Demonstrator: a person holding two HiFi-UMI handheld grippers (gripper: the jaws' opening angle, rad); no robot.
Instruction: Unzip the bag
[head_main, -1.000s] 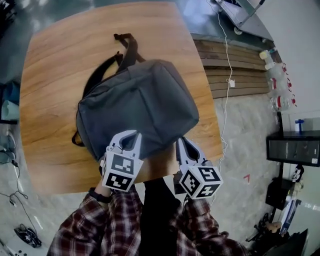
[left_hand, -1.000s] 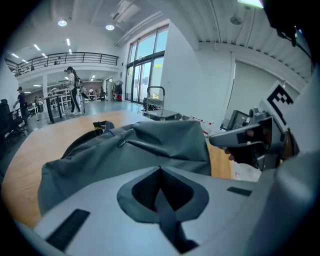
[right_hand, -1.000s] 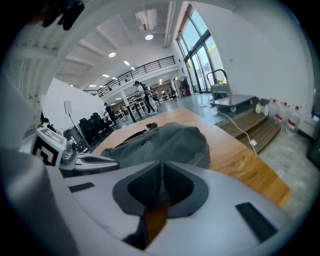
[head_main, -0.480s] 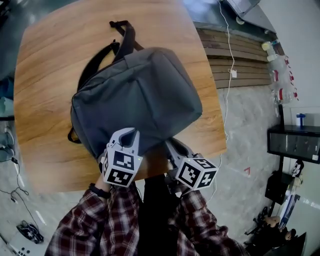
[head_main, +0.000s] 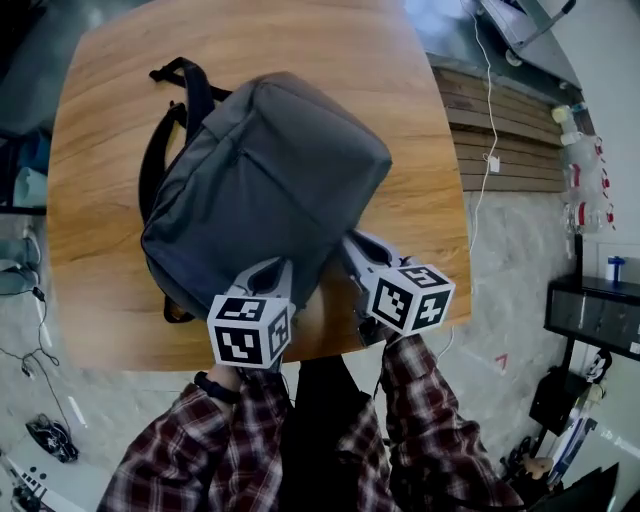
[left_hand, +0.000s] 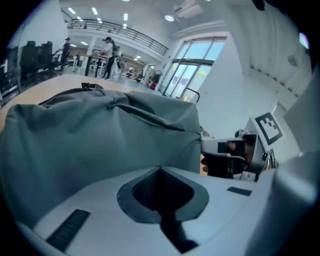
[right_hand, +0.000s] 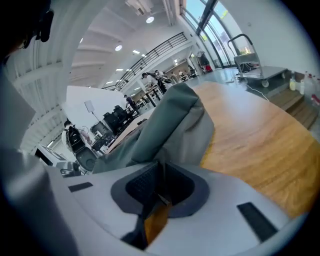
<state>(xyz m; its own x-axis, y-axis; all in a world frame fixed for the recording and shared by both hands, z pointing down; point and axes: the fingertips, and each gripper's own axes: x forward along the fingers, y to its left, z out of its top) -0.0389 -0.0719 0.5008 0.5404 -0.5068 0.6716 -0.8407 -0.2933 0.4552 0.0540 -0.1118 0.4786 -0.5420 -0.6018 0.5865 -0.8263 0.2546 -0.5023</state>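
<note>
A grey backpack (head_main: 260, 180) lies flat on the wooden table (head_main: 110, 120), its black straps (head_main: 175, 100) at the far left. My left gripper (head_main: 278, 272) is shut, its tips against the bag's near edge. My right gripper (head_main: 348, 243) is shut too, its tips at the bag's near right side. In the left gripper view the closed jaws (left_hand: 160, 170) face the bag's grey fabric (left_hand: 100, 145), with the right gripper (left_hand: 245, 150) beside them. In the right gripper view the closed jaws (right_hand: 160, 170) point at the bag's corner (right_hand: 170, 125). No zip pull shows between either pair of jaws.
The table's near edge (head_main: 330, 345) runs just under both grippers. To the right lie a slatted wooden platform (head_main: 510, 140), a white cable (head_main: 490, 100), bottles (head_main: 585, 170) and a black shelf unit (head_main: 595, 310). Bare tabletop (right_hand: 250, 135) stretches right of the bag.
The bag now sits turned, its straps further left and its right corner further from me. Both grippers have moved up against its near edge, the right one tilting inward.
</note>
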